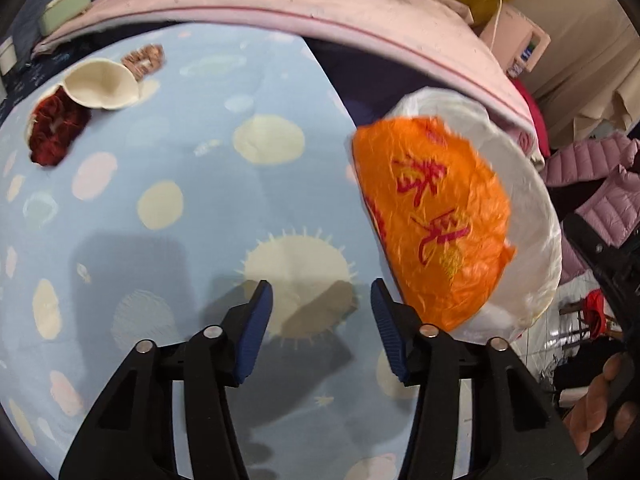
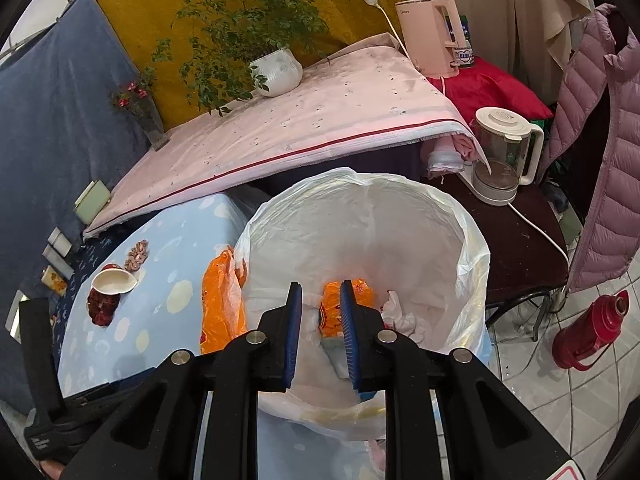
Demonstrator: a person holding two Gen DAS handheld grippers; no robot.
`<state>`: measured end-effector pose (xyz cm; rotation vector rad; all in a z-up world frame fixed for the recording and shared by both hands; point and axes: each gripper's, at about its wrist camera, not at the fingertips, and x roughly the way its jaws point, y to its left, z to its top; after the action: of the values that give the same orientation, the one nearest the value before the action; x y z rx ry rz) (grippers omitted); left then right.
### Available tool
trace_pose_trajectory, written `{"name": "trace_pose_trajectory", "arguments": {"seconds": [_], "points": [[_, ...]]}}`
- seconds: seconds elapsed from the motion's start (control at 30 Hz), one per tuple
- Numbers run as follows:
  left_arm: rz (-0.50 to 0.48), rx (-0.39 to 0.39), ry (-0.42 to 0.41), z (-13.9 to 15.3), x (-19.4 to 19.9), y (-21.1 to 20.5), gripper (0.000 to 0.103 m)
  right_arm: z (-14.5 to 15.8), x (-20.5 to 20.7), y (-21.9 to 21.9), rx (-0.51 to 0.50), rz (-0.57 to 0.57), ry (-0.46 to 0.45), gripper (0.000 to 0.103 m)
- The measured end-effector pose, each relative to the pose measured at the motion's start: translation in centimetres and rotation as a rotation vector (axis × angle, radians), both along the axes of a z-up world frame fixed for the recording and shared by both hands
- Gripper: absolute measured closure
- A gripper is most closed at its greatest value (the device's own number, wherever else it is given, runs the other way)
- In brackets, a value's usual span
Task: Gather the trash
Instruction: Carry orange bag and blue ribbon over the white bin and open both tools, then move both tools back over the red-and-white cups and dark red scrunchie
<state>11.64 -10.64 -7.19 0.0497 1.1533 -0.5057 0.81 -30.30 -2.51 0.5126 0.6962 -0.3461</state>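
A bin lined with a white plastic bag (image 2: 472,248) stands beside the blue dotted table (image 2: 168,280); its outside carries an orange bag with red characters (image 1: 436,216), also seen in the right wrist view (image 2: 220,304). Inside the bin lie an orange wrapper (image 2: 332,316) and crumpled white paper (image 2: 400,316). My right gripper (image 2: 320,296) hovers over the bin opening, jaws apart and empty. My left gripper (image 1: 322,292) is open and empty above the table (image 1: 168,152). Far left on the table lie a cream fruit-peel shell (image 1: 102,84), red scraps (image 1: 54,132) and brown shells (image 1: 144,58).
A pink-covered table (image 2: 300,128) with a potted plant (image 2: 276,70) stands behind. A glass kettle (image 2: 500,156) sits on a dark stool, a red thermos (image 2: 588,328) on the tiled floor, a pink jacket (image 2: 600,168) hangs right.
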Motion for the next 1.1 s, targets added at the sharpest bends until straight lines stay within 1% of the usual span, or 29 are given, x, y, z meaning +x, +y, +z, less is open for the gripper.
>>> {"name": "trace_pose_trajectory", "arguments": {"seconds": [0.07,0.13,0.23,0.27,0.3,0.37,0.5,0.63,0.87,0.93,1.03,1.1], "points": [[-0.026,0.005,-0.029,0.1,-0.5,-0.9,0.058,-0.5,0.2,-0.2,0.009,-0.002,0.010,0.087],[-0.071,-0.012,-0.023,0.3,-0.9,-2.3,0.059,-0.7,0.2,-0.2,0.013,-0.007,0.013,0.087],[-0.106,-0.011,-0.048,0.8,-1.2,-4.3,0.061,-0.5,0.0,-0.2,0.011,-0.007,0.012,0.087],[-0.104,-0.005,-0.064,1.1,-1.3,-4.8,0.063,-0.5,0.0,-0.2,0.009,-0.006,0.012,0.087],[-0.112,-0.013,-0.076,1.4,-1.2,-5.2,0.063,-0.4,0.0,-0.2,0.006,-0.005,0.012,0.087],[-0.126,-0.033,-0.073,1.8,-1.2,-5.9,0.063,-0.1,-0.1,-0.2,0.002,-0.005,0.008,0.087],[-0.135,-0.042,-0.078,2.4,-1.0,-7.2,0.063,0.2,-0.3,-0.3,0.001,-0.011,0.000,0.087],[-0.128,-0.044,-0.090,2.8,-1.1,-7.2,0.062,0.3,-0.3,-0.6,0.003,-0.013,0.001,0.087],[-0.082,-0.049,-0.090,3.2,-0.3,-5.7,0.062,0.3,0.0,-0.4,0.002,-0.002,0.006,0.087],[-0.066,-0.049,-0.095,3.3,-0.2,-5.0,0.062,0.3,0.2,0.0,0.002,0.006,0.006,0.084],[-0.038,-0.053,-0.100,3.6,0.1,-3.7,0.061,0.5,0.6,0.8,-0.004,0.017,0.009,0.083],[-0.011,-0.056,-0.104,3.8,0.5,-2.5,0.057,0.6,0.8,1.3,-0.008,0.025,0.010,0.079]]}}
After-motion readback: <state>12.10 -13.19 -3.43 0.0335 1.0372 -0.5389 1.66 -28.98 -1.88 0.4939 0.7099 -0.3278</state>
